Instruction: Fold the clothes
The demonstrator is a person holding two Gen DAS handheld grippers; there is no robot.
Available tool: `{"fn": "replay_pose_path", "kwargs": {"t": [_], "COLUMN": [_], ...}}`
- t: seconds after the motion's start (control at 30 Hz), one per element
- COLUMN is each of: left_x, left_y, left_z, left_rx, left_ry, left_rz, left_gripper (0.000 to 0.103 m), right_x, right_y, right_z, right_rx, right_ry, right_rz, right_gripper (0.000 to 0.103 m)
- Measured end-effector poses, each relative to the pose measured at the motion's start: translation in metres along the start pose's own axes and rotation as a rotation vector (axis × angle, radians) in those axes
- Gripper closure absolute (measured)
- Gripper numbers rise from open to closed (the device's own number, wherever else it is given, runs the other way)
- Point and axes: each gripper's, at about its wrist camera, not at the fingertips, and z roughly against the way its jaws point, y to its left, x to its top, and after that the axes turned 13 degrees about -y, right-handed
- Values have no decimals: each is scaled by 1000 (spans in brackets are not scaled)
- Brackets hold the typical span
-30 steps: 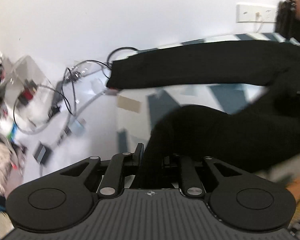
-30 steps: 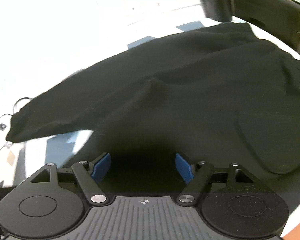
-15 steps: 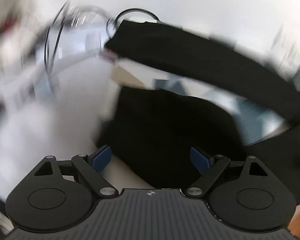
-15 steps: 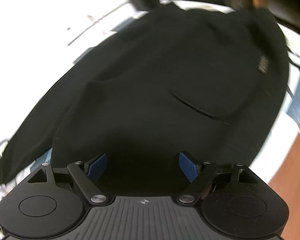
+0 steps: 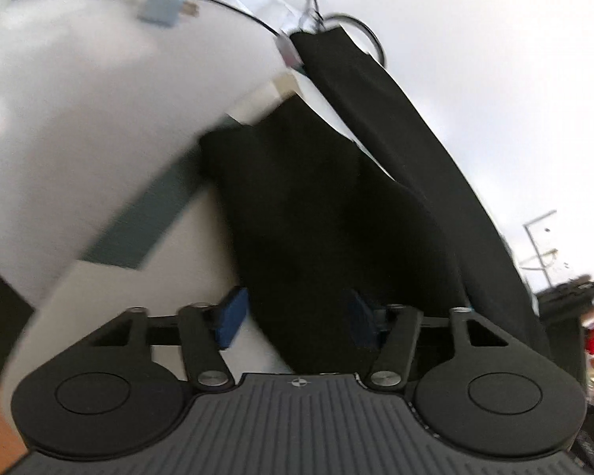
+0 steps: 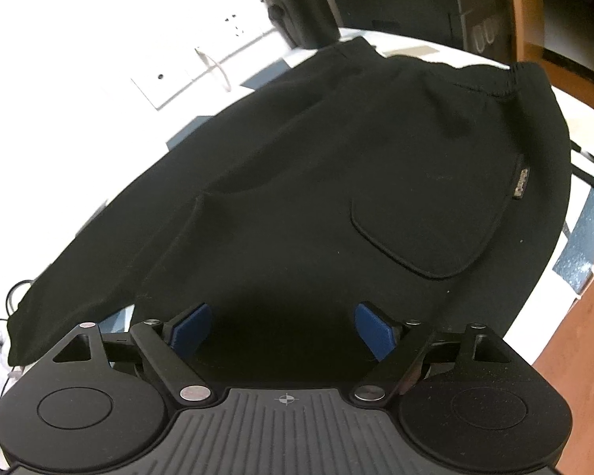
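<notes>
Black trousers (image 6: 336, 182) lie spread on a white table with blue-grey patches (image 6: 582, 237). The waistband (image 6: 487, 83) is at the far right, with a back pocket (image 6: 423, 237) facing up. In the left wrist view the two legs (image 5: 336, 206) run away from me, the far leg (image 5: 396, 118) stretched out to its cuff. My left gripper (image 5: 295, 322) is open, its blue pads either side of the near leg's edge. My right gripper (image 6: 283, 330) is open, low over the seat of the trousers, holding nothing.
Cables and small adapters (image 5: 166, 8) lie on the table beyond the leg cuffs. A wall socket (image 6: 202, 67) is behind the table. Dark boxes (image 6: 415, 0) and a wooden chair frame (image 6: 522, 12) stand past the waistband. The wooden floor (image 6: 586, 356) shows at right.
My left gripper was shut on the trouser leg a second ago; it has opened, let go, and swung left. My right gripper stayed open and turned toward the waistband.
</notes>
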Motion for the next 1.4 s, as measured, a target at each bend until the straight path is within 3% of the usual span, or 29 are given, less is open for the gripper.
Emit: {"fn": "replay_pose_path", "kwargs": {"t": [0.17,0.33,0.37,0.4,0.43,0.47,0.57,0.73,0.9,1.0,1.2,1.3,1.4], "left_x": [1,-6,-8,-10,-11,-13,-17,-15,-24,-23,-36,-40,-45], "left_y": [7,11,13,11,9,7,5,-11,-29,-51,-88,-100,-112], "left_z": [-12,-26,-27,-28,-27,-26,-2,68,127,133,158,161,168], "left_rx": [-40,-114,-129,-114,-76,-34,10,111,113,69,59,69,95], "left_ry": [3,-24,-35,-40,-41,-40,-84,-170,-238,-291,-479,-489,-503], "left_rz": [26,86,106,103,90,75,87,21,-12,-23,-78,-94,-101], "left_gripper": [39,31,38,72,90,95,96,96,96,96,96,96,96], "right_x": [1,0,-1,-2,-2,-2,-1,6,18,23,47,55,54], "right_y": [-11,-21,-23,-25,-29,-33,-48,-76,-104,-123,-157,-183,-207], "right_z": [1,-11,-13,-14,-12,-9,5,18,20,15,5,-2,-16], "right_rx": [-53,-95,-106,-120,-133,-146,-174,-233,-292,-292,-240,-229,-182], "right_ry": [16,19,19,15,7,-2,-39,-89,-100,-103,-262,-290,-249], "right_rz": [-71,-101,-113,-123,-138,-153,-222,-307,-386,-453,-453,-519,-591], "right_gripper": [22,22,22,22,22,22,22,22,22,22,22,22,25]}}
